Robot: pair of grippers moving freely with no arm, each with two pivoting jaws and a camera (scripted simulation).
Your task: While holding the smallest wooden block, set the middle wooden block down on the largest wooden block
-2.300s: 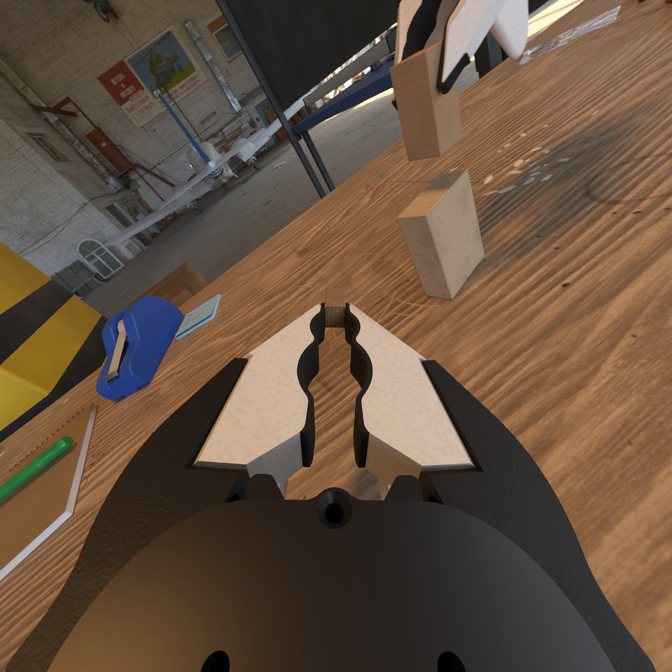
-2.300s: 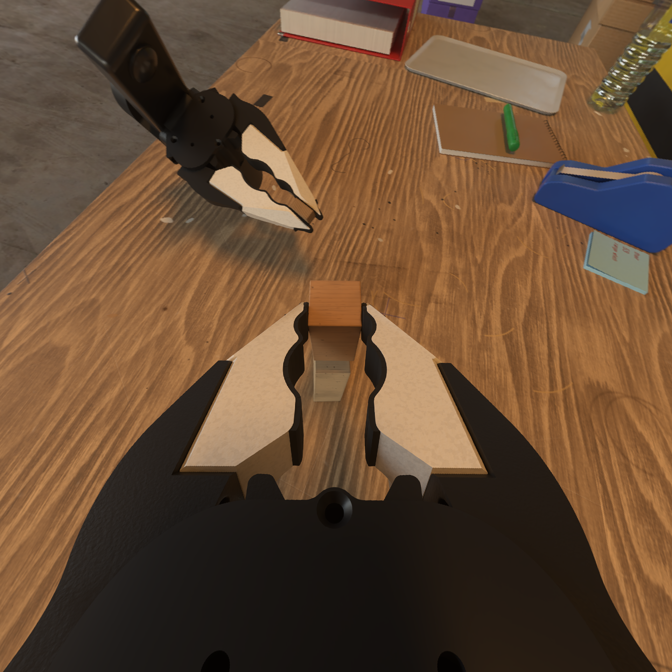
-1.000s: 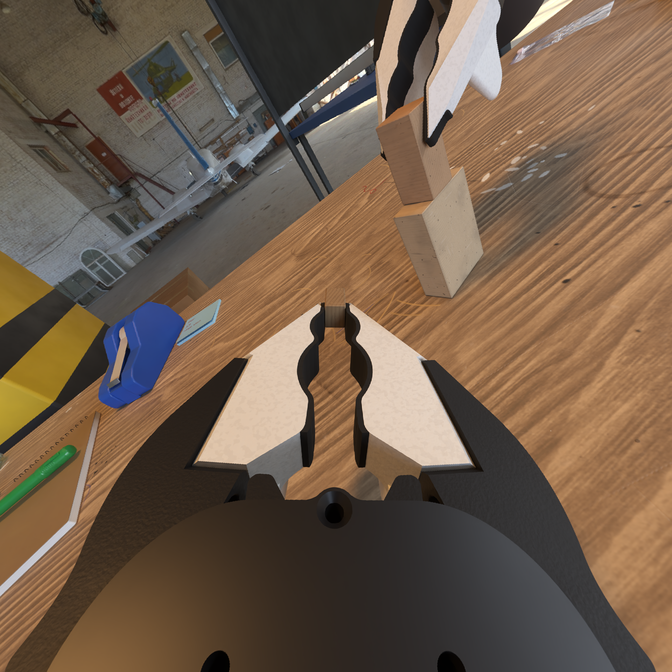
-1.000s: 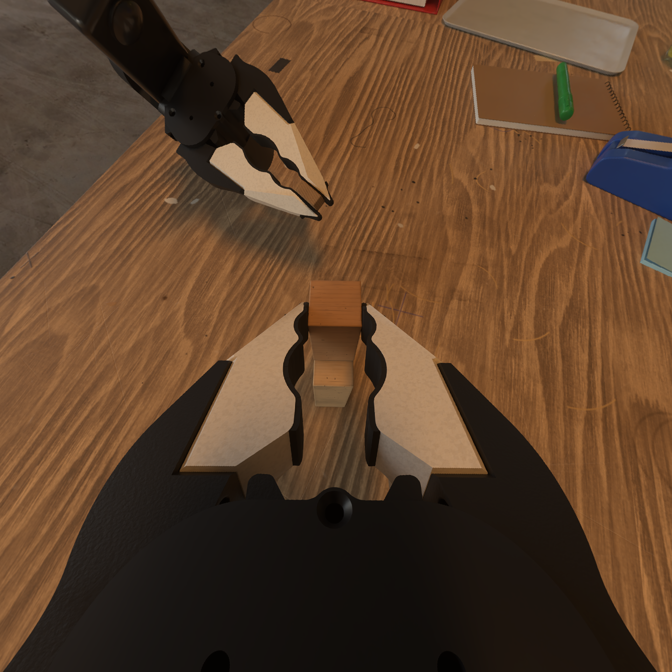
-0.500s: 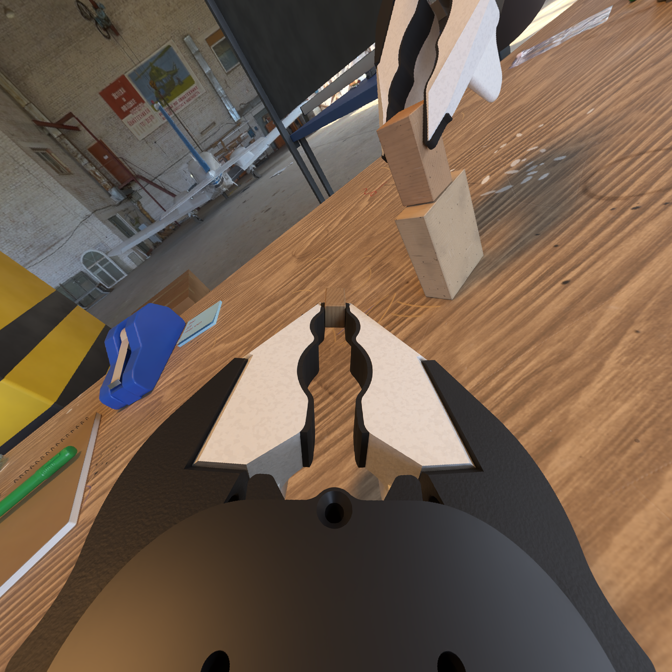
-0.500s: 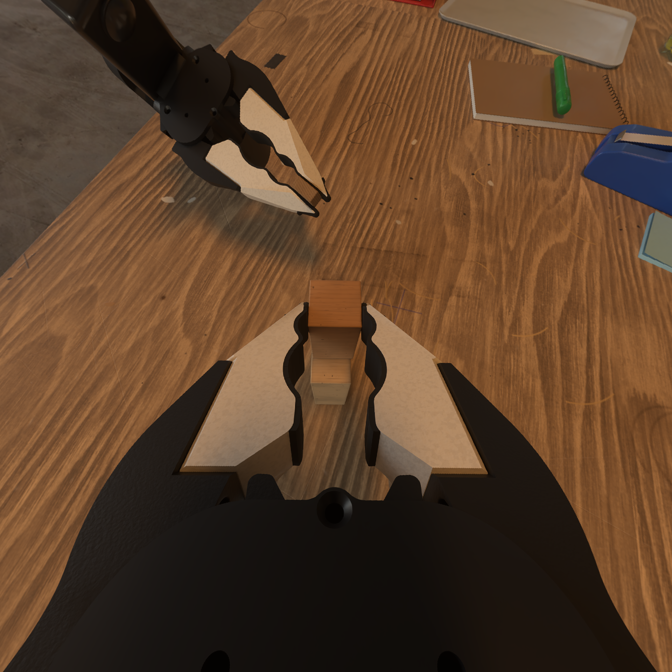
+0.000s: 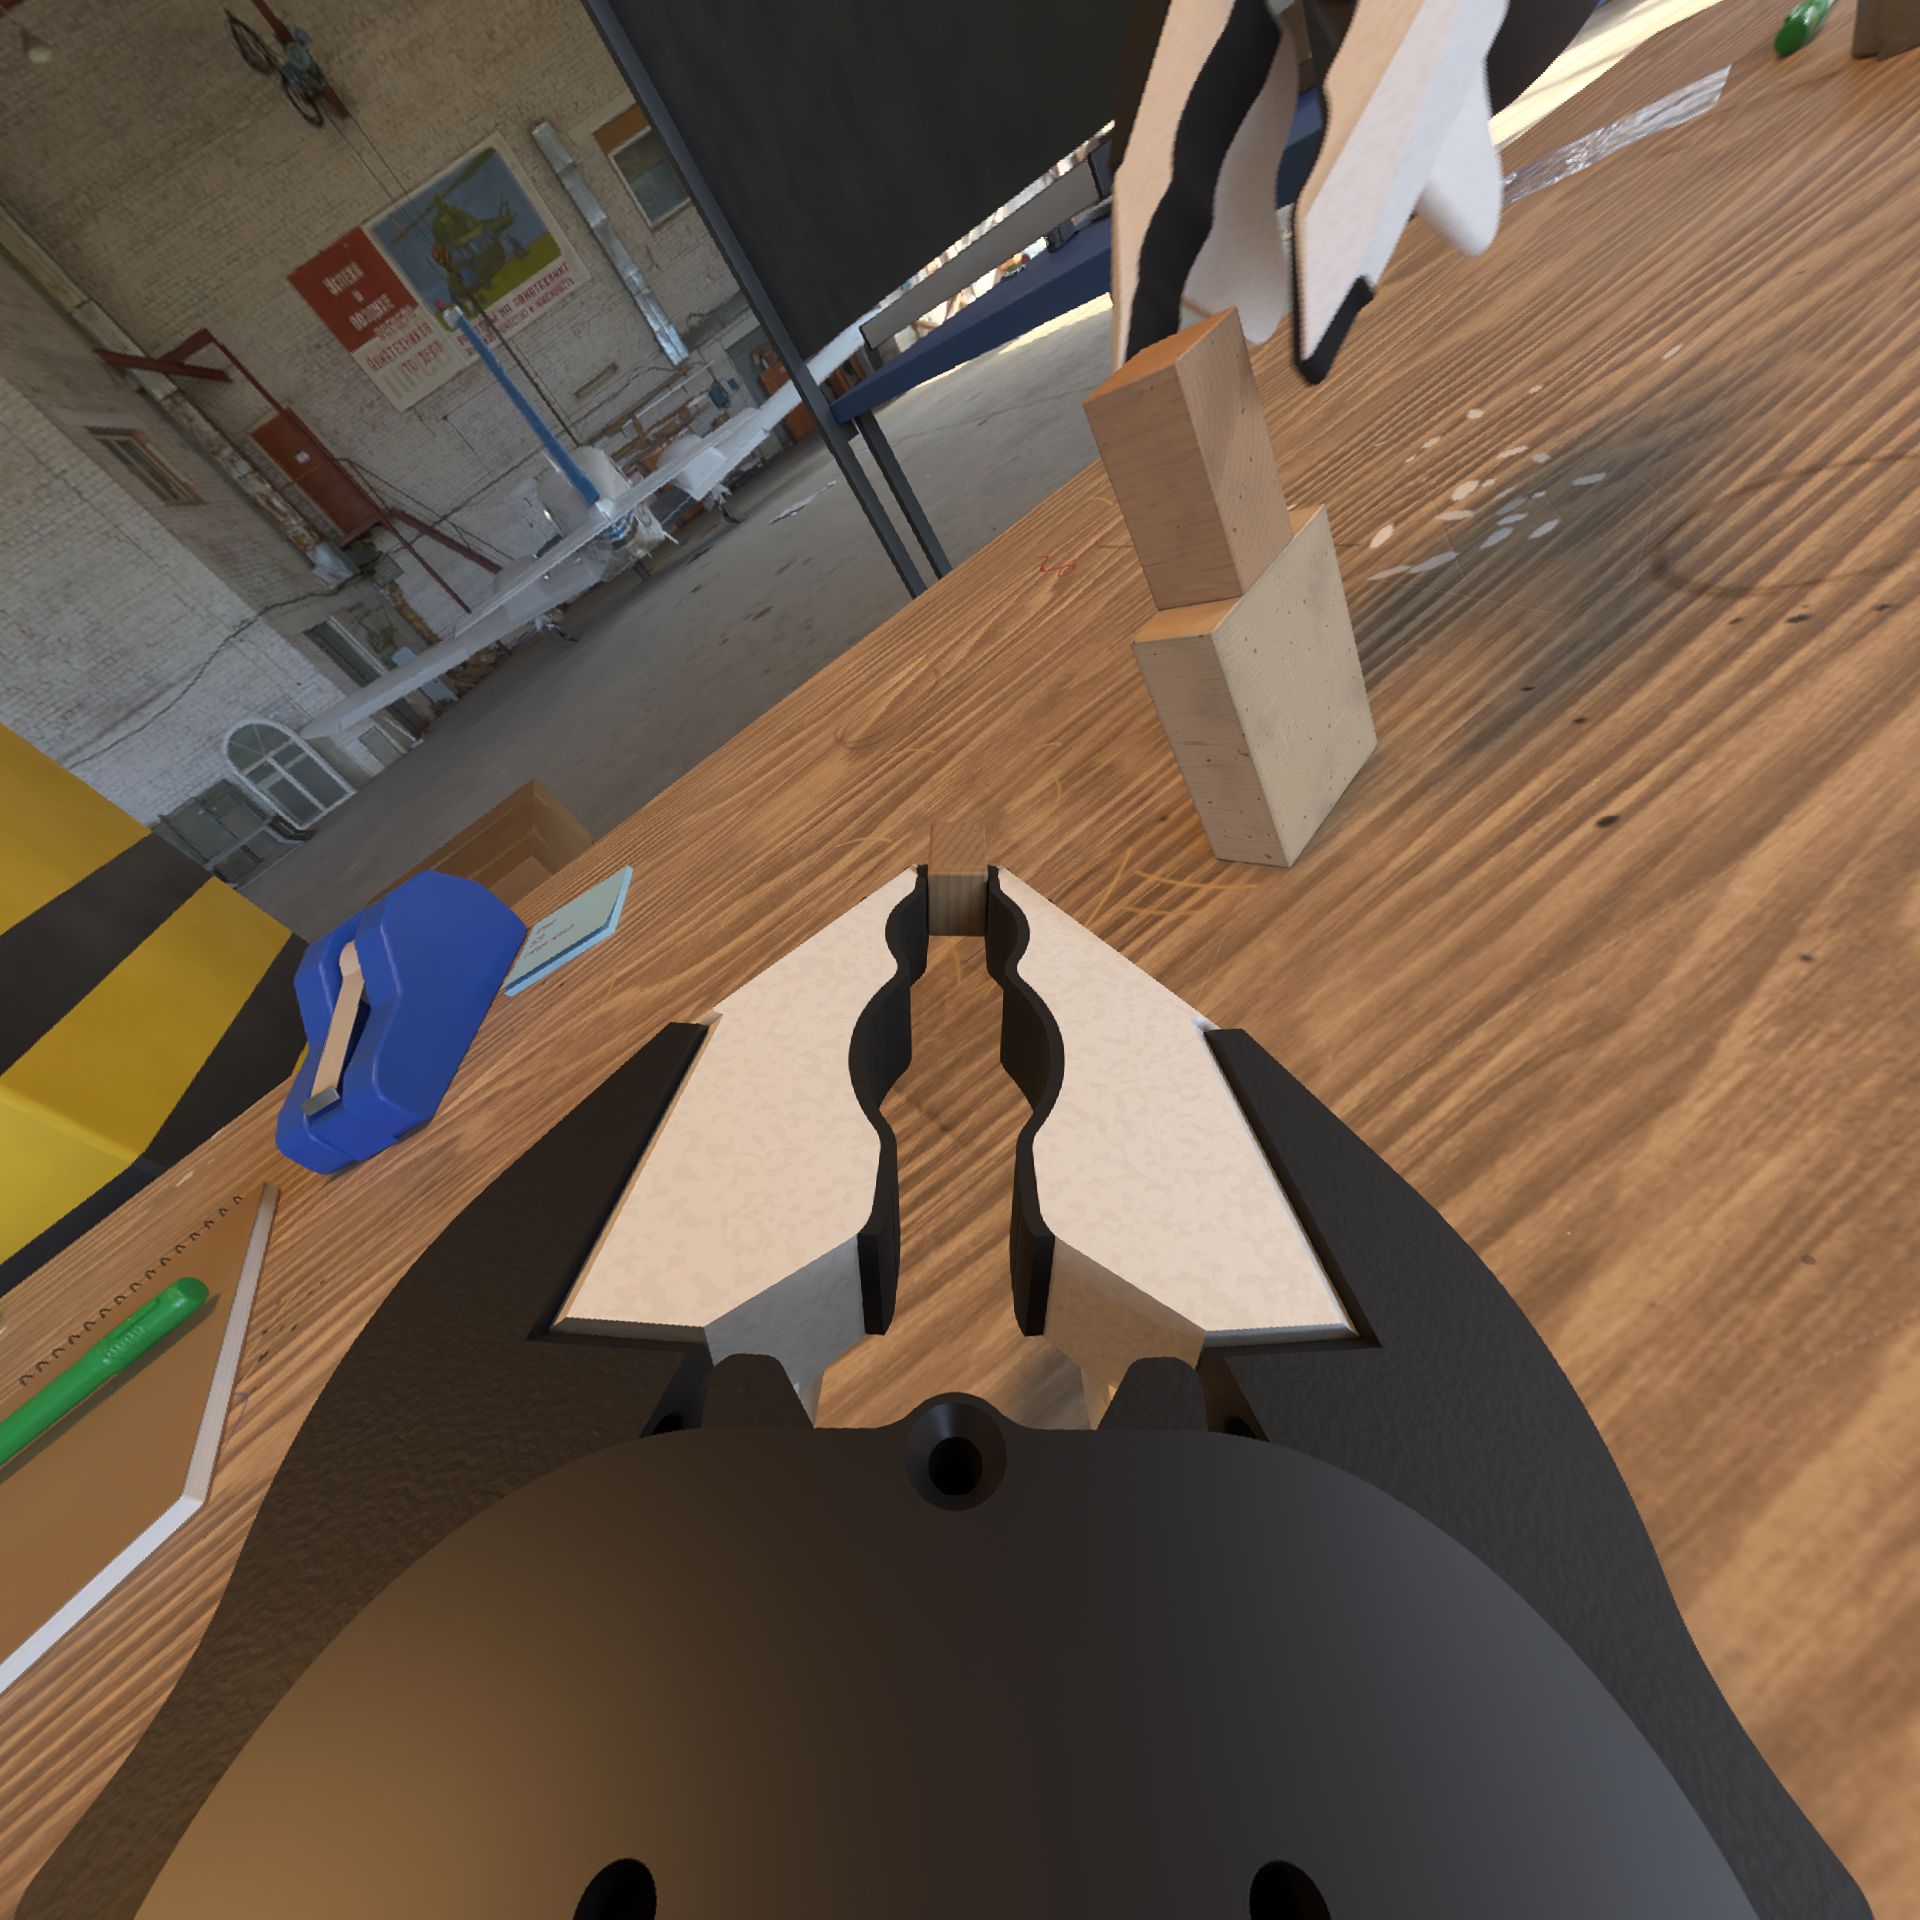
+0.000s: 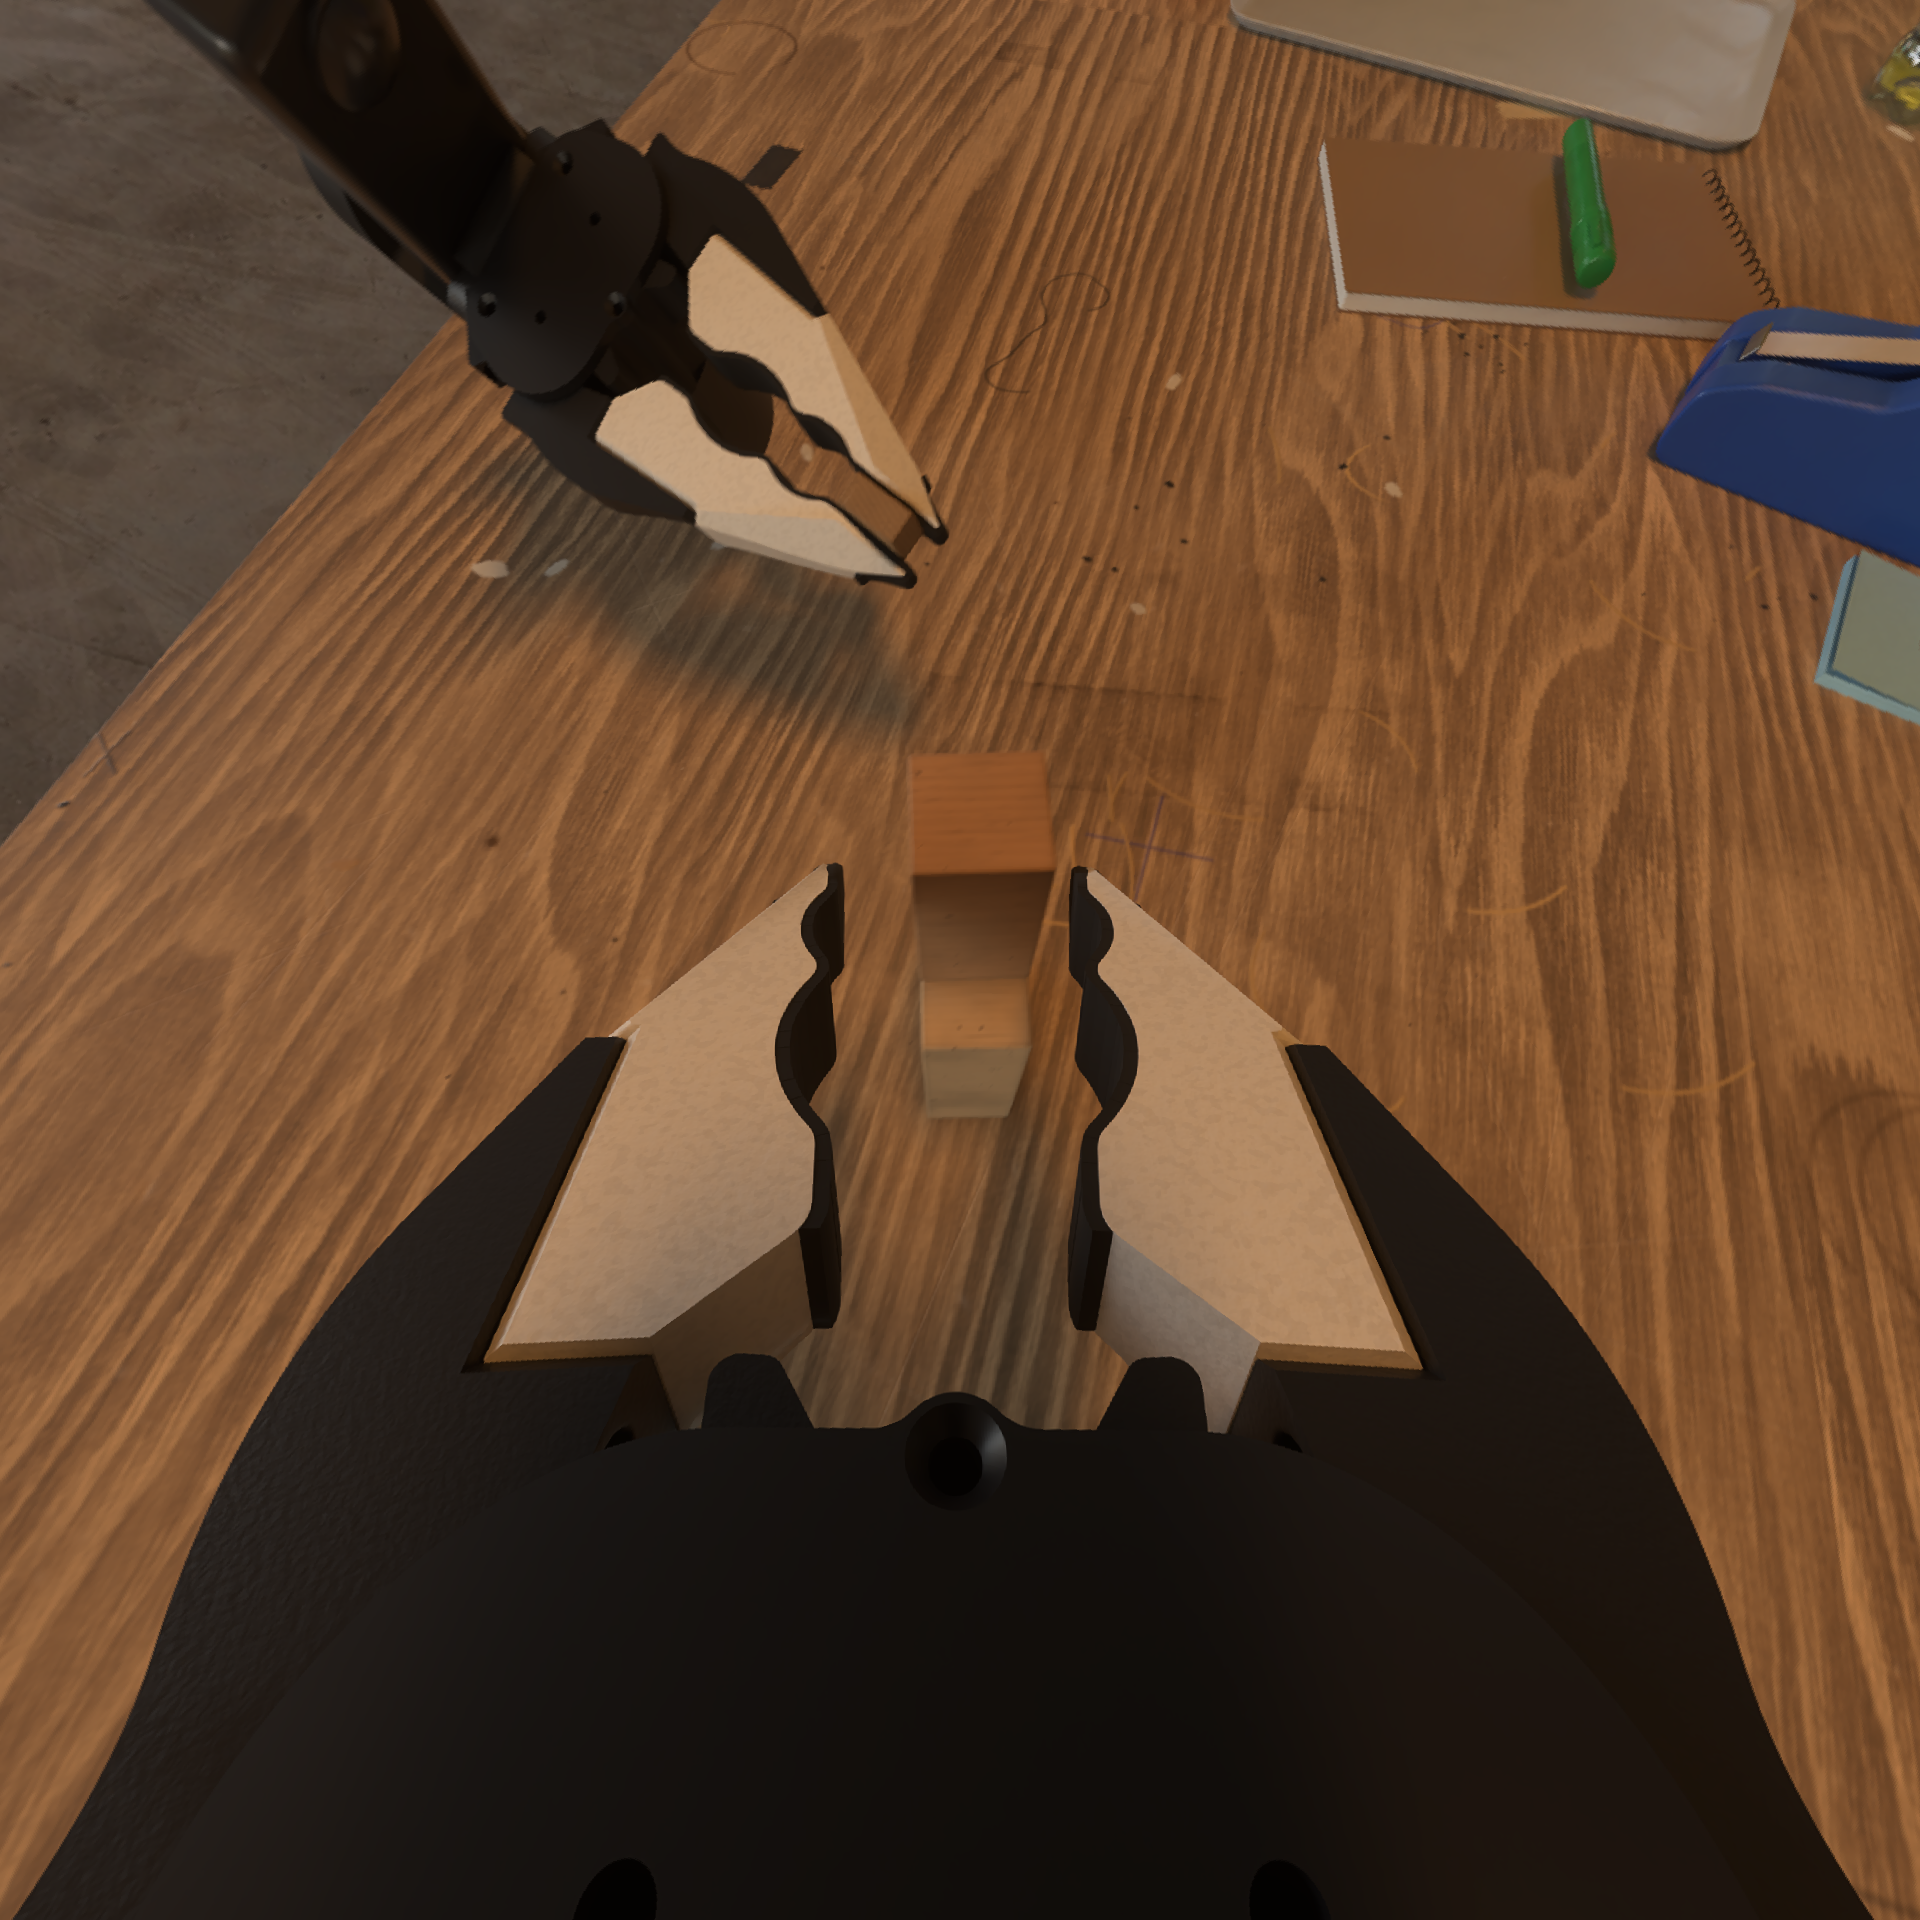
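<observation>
Nearest in the left wrist view, the left gripper (image 7: 956, 883) is clamped on the smallest wooden block (image 7: 957, 900), which sits pinched at the fingertips above the wooden table (image 7: 1558, 1143). In the right wrist view, the right gripper (image 8: 956, 883) has its jaws spread apart, one on each side of the middle wooden block (image 8: 979, 812) and touching neither face. That block stands upright on the largest wooden block (image 8: 972, 1049), itself on end on the table; the left wrist view shows the upper block (image 7: 1184, 457) set toward one side of the lower one (image 7: 1257, 696). Farther off lie a blue tape dispenser (image 8: 1797, 416), a brown notebook (image 8: 1507, 239) and a green marker (image 8: 1587, 208). The placement appears done. To finish well, the right gripper should retreat straight upward without brushing the narrow stack, while the left gripper's clamp should not loosen.
</observation>
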